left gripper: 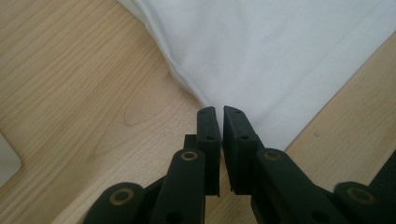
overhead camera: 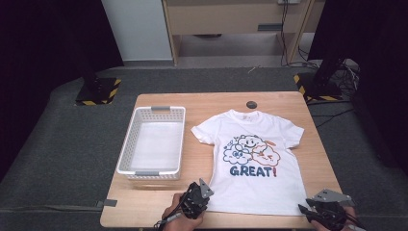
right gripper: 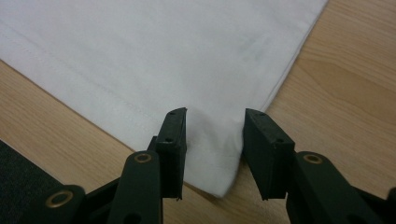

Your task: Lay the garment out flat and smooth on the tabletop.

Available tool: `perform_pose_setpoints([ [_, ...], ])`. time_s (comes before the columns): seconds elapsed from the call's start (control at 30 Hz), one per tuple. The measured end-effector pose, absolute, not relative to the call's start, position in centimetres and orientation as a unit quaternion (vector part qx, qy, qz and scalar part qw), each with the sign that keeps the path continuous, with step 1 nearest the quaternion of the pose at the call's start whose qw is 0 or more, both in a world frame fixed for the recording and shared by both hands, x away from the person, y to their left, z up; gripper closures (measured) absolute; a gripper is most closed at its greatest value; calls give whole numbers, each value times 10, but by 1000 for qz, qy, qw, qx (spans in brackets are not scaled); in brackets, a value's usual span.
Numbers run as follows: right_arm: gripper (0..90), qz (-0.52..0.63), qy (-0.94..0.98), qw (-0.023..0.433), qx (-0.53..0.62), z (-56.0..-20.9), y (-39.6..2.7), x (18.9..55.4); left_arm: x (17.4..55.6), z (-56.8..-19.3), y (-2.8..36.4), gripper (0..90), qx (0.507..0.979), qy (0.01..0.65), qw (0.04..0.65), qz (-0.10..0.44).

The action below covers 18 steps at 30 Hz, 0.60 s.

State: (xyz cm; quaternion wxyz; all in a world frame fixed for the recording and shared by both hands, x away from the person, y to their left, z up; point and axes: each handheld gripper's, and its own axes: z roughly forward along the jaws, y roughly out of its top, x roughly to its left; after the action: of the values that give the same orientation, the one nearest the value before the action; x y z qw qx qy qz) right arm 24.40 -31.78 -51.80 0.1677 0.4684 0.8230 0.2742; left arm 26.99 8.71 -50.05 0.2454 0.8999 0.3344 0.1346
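Toward the left edge of the surface [overhead camera: 159,202]: a white slotted basket [overhead camera: 126,147], long side running front to back, nothing inside, just beside the T-shirt's left sleeve but apart from it. At the front edge, below the basket's near right corner: left gripper [overhead camera: 204,195], [left gripper: 219,112], jaws pressed together on the lower left corner of the white T-shirt [overhead camera: 255,159], hem cloth pinched between the pads; seen in the left gripper view with only a thin slit left between them and the fabric [left gripper: 271,56] fanning away from the tips. Over the middle and right of the surface: the T-shirt laid flat, print side up, neck toward the far edge, sleeves spread, cartoon clouds and the word GREAT! across the chest, hem along the front edge. Near the far edge, just past the collar: a small dark round disc [overhead camera: 252,104]. At the front right corner: right gripper [overhead camera: 304,210], [right gripper: 214,122], jaws half apart, straddling the shirt's lower right corner [right gripper: 205,154]; cloth between the pads, whether touched by them cannot be told.
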Motion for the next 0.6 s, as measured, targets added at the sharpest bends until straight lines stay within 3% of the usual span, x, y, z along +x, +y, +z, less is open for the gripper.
perform_pose_setpoints([
  [0.2, 595, 270, 822, 166, 473, -517, -324, 238, 265, -502, 88, 840, 900, 335, 243, 136],
  [0.27, 551, 267, 823, 166, 472, -517, -325, 236, 265, -498, 87, 697, 888, 345, 261, 155],
  [0.43, 338, 301, 811, 180, 468, -512, -325, 239, 270, -490, 79, 344, 867, 349, 308, 174],
  [0.6, 186, 317, 800, 191, 472, -515, -324, 255, 285, -487, 63, 199, 867, 333, 334, 165],
])
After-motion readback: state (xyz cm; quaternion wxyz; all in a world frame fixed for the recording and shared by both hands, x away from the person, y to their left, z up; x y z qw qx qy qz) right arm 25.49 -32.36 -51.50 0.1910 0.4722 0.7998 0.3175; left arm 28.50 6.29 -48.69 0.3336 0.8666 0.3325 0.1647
